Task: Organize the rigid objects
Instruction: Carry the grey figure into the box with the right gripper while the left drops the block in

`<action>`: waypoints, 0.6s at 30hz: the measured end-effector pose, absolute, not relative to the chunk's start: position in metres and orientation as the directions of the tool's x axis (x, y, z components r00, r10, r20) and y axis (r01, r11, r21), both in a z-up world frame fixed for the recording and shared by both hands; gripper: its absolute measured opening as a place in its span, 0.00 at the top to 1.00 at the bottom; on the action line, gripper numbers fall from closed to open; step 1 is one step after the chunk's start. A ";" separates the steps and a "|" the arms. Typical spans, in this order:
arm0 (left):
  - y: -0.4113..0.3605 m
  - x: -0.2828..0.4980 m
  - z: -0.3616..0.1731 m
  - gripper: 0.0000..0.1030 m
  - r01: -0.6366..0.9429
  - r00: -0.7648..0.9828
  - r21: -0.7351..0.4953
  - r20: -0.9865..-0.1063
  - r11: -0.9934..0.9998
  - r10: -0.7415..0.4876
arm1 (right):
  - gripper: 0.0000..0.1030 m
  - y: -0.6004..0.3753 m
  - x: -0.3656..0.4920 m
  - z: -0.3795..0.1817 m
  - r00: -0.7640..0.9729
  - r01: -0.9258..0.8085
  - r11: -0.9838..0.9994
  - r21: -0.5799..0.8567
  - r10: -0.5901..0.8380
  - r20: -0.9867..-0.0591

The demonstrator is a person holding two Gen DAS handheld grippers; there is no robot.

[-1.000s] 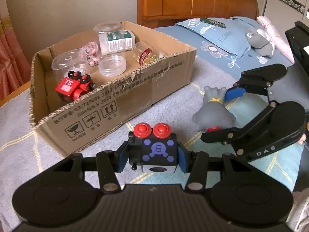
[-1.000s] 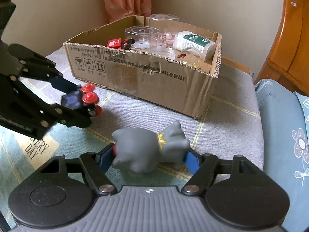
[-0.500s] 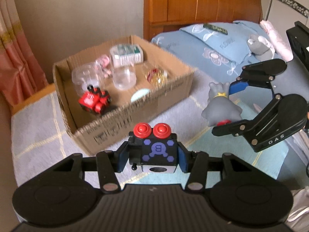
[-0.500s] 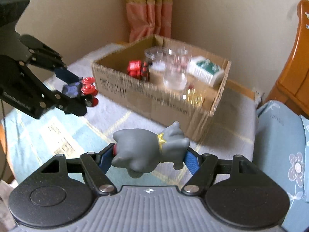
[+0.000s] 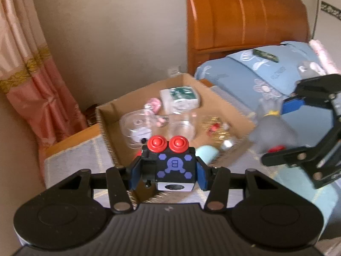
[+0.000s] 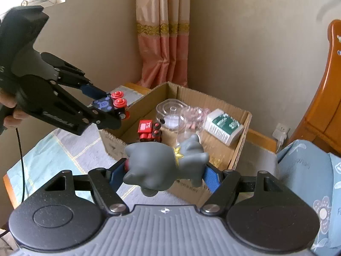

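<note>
My left gripper is shut on a black toy cube with red knobs and purple marks, held in the air in front of the cardboard box. In the right wrist view the same cube hangs at the box's left rim. My right gripper is shut on a grey rubber animal figure with a yellow collar, raised above the near wall of the box. The figure shows blurred at the right of the left wrist view.
Inside the box lie a red toy train, clear plastic jars and a white bottle with a green label. A pink curtain hangs behind. A wooden headboard and a blue pillow are at the right.
Both grippers have risen with their toys and come closer to the box, so I now look down into it. The grips have not changed.
</note>
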State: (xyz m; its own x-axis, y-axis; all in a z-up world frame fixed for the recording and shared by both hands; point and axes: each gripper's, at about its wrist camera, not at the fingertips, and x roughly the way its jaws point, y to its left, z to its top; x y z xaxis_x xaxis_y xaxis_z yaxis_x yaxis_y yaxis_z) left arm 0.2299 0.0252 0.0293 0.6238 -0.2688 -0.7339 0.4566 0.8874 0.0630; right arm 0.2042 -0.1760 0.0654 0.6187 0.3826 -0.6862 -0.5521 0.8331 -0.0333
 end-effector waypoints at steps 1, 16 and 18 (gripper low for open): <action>0.027 0.234 0.027 0.51 0.445 0.626 0.065 -0.736 0.893 -0.258 | 0.24 -0.175 0.207 0.067 0.621 -0.550 0.835 -0.035 0.381 -0.685; 0.045 0.221 0.016 0.01 0.340 0.737 0.115 -0.649 0.933 -0.189 | 0.24 -0.150 0.251 0.063 0.618 -0.439 0.898 0.035 0.330 -0.714; 0.047 0.213 0.013 0.01 0.329 0.746 0.133 -0.644 0.935 -0.171 | 0.24 -0.143 0.257 0.060 0.614 -0.405 0.914 0.033 0.298 -0.731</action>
State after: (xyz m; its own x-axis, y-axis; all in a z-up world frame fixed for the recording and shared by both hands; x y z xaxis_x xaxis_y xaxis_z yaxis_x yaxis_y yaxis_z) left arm 0.2125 0.0469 0.0131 0.7460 -0.1708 -0.6437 0.3290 0.9349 0.1333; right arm 0.2572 -0.1431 0.0596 0.6140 0.2984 -0.7307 -0.4052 0.9137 0.0326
